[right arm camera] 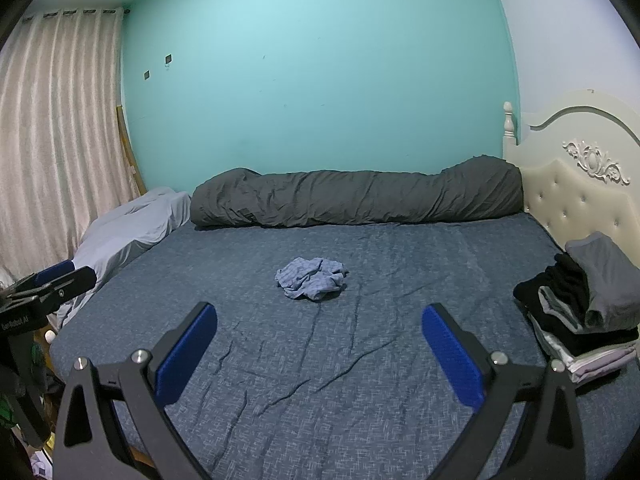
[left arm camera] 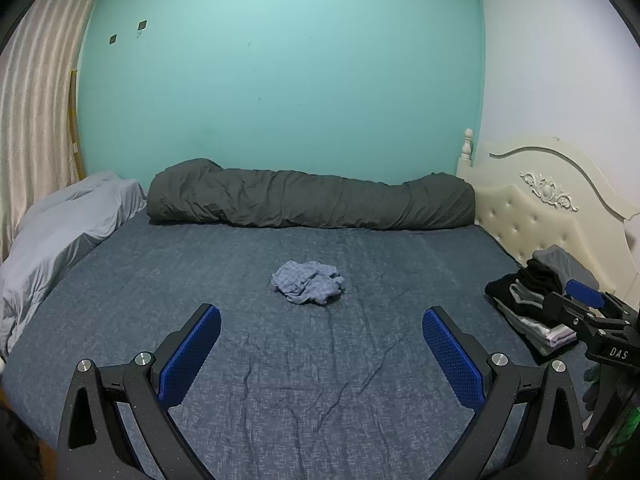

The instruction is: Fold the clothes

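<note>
Plainly, both claws are released.
Left claw (left arm camera: 321, 354): jaws spread wide, nothing between the blue pads, hovering over the near part of the bed and tipped down a little.
Right claw (right arm camera: 319, 354): jaws likewise wide apart and empty, just right of the left one, over the same near stretch.
Bed sheet (left arm camera: 320, 380): dark blue, mottled, creased in the near middle.
Crumpled garment (left arm camera: 308, 283): light blue, checked, bunched in a heap at the middle of the bed, beyond both claws and apart from them.
Folded clothes stack (right arm camera: 580, 320): black, grey and white pieces piled at the right edge of the bed, near the headboard.
Headboard (right arm camera: 580, 192): cream, tufted, carved, on the right.
Rolled duvet (left arm camera: 312, 200): dark grey, along the far side against the teal wall (left arm camera: 280, 80).
Pale grey bedding (left arm camera: 60, 232): heaped far left, beside the striped curtain (right arm camera: 52, 140).
</note>
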`<state>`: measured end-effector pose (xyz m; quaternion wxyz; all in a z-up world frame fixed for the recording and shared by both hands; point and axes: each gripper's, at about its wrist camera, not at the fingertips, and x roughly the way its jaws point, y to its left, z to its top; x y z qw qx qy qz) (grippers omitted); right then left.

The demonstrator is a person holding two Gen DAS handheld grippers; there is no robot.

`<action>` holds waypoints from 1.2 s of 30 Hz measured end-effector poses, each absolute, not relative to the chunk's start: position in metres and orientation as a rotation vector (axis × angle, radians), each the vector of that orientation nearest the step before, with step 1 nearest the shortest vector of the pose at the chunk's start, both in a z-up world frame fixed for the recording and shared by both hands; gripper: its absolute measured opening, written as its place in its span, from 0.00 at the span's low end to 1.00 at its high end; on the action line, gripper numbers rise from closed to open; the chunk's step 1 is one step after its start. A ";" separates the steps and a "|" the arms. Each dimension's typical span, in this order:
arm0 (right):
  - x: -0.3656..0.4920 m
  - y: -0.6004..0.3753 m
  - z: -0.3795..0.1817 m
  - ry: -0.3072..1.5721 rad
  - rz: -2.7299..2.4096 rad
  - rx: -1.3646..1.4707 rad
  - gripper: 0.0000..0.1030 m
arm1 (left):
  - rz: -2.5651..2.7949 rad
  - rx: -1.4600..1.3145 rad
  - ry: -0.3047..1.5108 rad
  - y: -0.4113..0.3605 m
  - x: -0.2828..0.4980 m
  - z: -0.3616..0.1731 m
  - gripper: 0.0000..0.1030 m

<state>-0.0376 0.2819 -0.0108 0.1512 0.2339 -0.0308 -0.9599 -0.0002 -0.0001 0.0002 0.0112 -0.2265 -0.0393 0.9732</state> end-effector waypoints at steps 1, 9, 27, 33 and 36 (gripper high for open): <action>-0.038 0.283 -0.011 -0.089 -2.755 0.672 1.00 | 3.036 -0.709 -0.122 0.000 -0.001 0.000 1.00; -0.037 0.281 -0.013 -0.070 -2.773 0.647 1.00 | 3.034 -0.705 -0.131 0.001 -0.001 -0.002 1.00; -0.038 0.284 -0.010 -0.080 -2.768 0.670 1.00 | 3.023 -0.713 -0.119 0.002 -0.002 -0.004 1.00; -0.037 0.285 -0.010 -0.082 -2.767 0.668 1.00 | 3.021 -0.710 -0.114 0.006 -0.001 -0.006 1.00; -0.037 0.285 -0.010 -0.081 -2.767 0.671 1.00 | 3.019 -0.708 -0.121 0.006 -0.002 -0.004 1.00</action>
